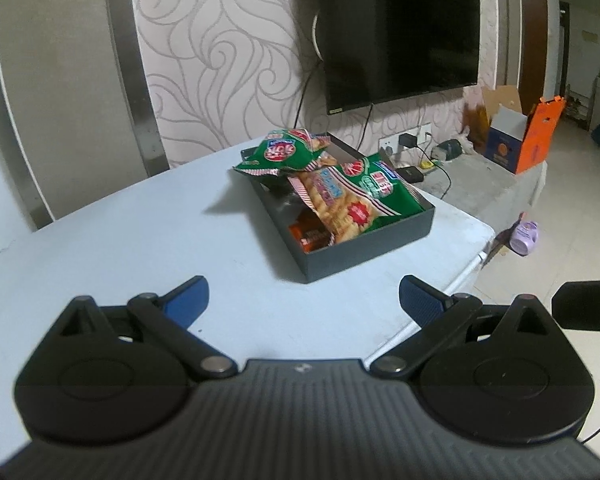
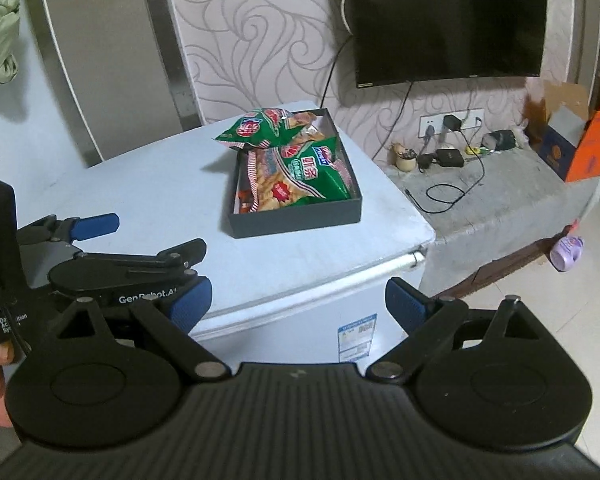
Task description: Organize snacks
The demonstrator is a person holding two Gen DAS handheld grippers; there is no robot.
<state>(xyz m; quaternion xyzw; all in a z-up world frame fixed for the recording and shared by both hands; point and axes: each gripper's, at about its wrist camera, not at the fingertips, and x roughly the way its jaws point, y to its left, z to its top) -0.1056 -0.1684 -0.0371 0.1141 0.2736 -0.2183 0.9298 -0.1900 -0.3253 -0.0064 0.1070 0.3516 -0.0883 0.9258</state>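
Snacks fill a shallow black rectangular tray (image 1: 364, 256) on the pale blue top of a small fridge (image 1: 139, 240): two crinkly green plastic packets printed with red-and-white stripes, one (image 1: 364, 192) lying across the tray and another (image 1: 283, 152) perched on its far rim, over an orange-brown wrapped bar (image 1: 312, 236). Both the left gripper (image 1: 304, 300) and the right gripper (image 2: 297, 300) hover with blue-padded jaws spread wide and empty, the tray well ahead of them and apart from both.
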